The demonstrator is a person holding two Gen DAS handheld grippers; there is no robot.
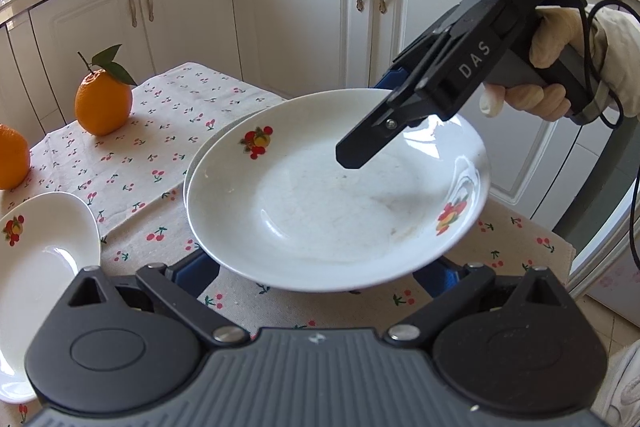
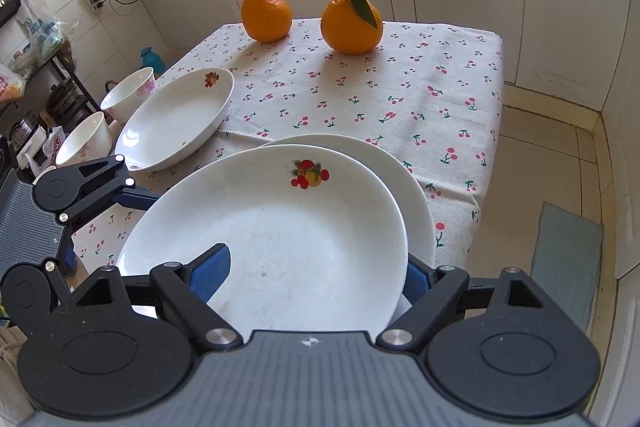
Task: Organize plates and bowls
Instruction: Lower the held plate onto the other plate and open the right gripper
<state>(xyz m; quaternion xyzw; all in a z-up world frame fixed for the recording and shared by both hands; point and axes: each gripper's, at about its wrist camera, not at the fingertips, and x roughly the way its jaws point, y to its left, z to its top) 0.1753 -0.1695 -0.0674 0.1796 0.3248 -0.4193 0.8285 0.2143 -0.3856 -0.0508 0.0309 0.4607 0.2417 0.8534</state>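
The top plate sits on another plate on the counter, between the right gripper and its wide-open fingers. Left gripper also open (not squeezing). Close gently on the rim, then lift flat.

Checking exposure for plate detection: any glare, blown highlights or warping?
Left wrist view: window top left blown out, glare streaks on the white fruit-print plate, cabinets bowed by fisheye. Right wrist view: even light, soft shadows under the two oranges, edges warped.
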